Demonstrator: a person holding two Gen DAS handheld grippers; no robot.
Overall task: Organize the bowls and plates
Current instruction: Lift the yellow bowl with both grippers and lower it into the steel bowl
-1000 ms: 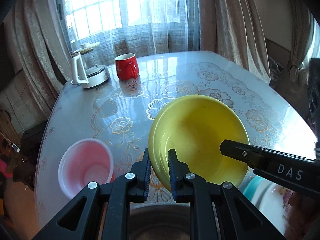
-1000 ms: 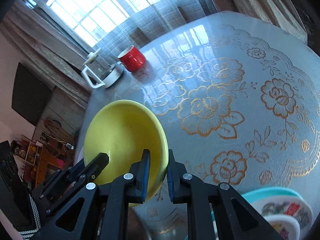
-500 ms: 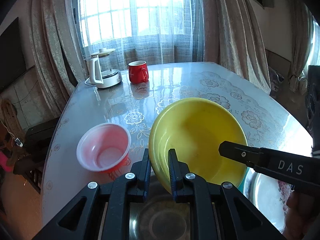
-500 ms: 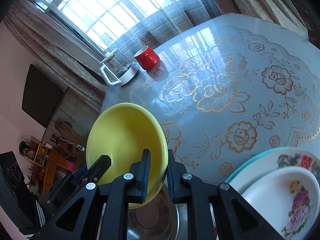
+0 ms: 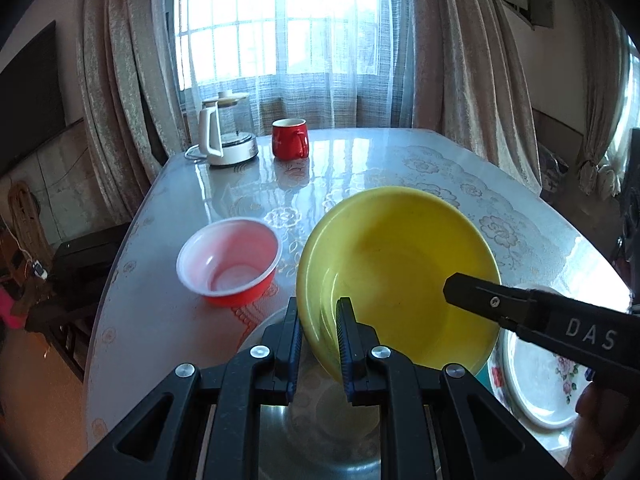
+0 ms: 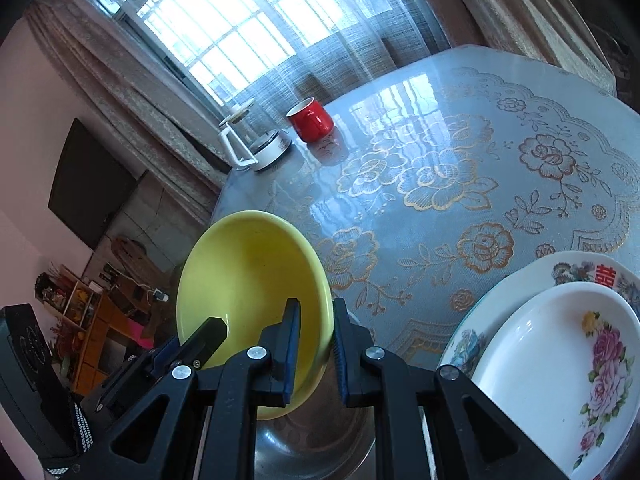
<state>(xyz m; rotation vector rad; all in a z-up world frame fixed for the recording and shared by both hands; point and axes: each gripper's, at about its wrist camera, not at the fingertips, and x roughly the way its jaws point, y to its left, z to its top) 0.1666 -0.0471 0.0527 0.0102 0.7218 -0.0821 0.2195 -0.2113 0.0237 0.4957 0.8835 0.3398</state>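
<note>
A yellow bowl [image 5: 396,276] is held off the table by both grippers. My left gripper [image 5: 319,320] is shut on its near left rim. My right gripper [image 6: 316,322] is shut on the opposite rim of the bowl [image 6: 248,284]; one of its fingers [image 5: 480,296] reaches into the bowl in the left wrist view. A steel bowl [image 5: 320,436] sits right below the yellow one, also in the right wrist view [image 6: 316,428]. A pink bowl [image 5: 230,260] stands on the table to the left. Two stacked flowered plates [image 6: 560,360] lie to the right.
A red mug [image 5: 290,138] and a white kettle [image 5: 224,136] stand at the far edge of the table [image 6: 440,168] by the curtained window. The table's left edge drops off beside the pink bowl.
Both grippers have drawn the yellow bowl back toward the near edge, over the steel bowl. The plates and the pink bowl have come further into view.
</note>
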